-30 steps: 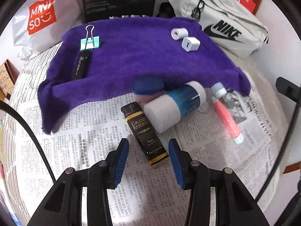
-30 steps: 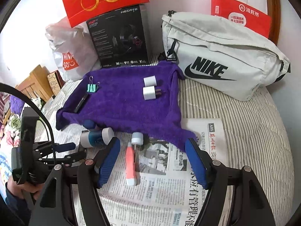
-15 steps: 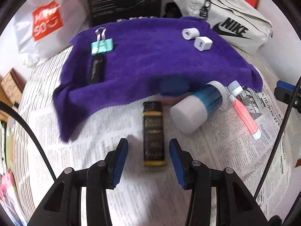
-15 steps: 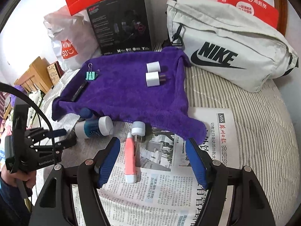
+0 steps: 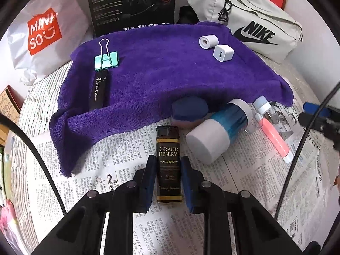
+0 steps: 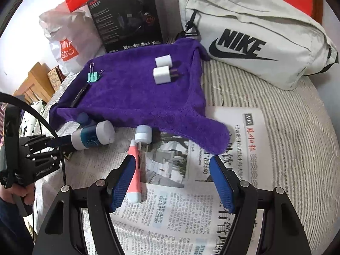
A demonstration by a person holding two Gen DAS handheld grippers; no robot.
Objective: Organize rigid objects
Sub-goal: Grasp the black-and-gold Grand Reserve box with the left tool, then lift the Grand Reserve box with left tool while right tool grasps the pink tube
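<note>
A dark brown lighter [image 5: 169, 146] labelled Grand Reserve lies on the newspaper [image 5: 119, 148]. My left gripper [image 5: 168, 159] is closing on it, both blue pads pressing its long sides. Just beyond lie a blue-and-white bottle [image 5: 218, 133], a blue-capped jar [image 5: 189, 111] and a pink tube [image 5: 274, 136]. My right gripper [image 6: 172, 161] hangs open over the newspaper, its left finger beside the pink tube [image 6: 134, 176], nothing between its pads. On the purple towel [image 5: 159, 70] rest a teal binder clip [image 5: 105, 60], a black stick [image 5: 98, 91] and two white adapters [image 5: 223, 53].
A small white plug [image 6: 143, 136] lies by the towel's front edge. Behind the towel stand a black box [image 6: 127, 17], a white shopping bag [image 5: 42, 34] and a grey Nike bag [image 6: 255, 42]. Striped bedding [image 6: 297, 138] lies to the right.
My left gripper's jaws have closed from wide apart onto the lighter, which now lies straight between them. My right gripper has sunk lower toward the pink tube, still open.
</note>
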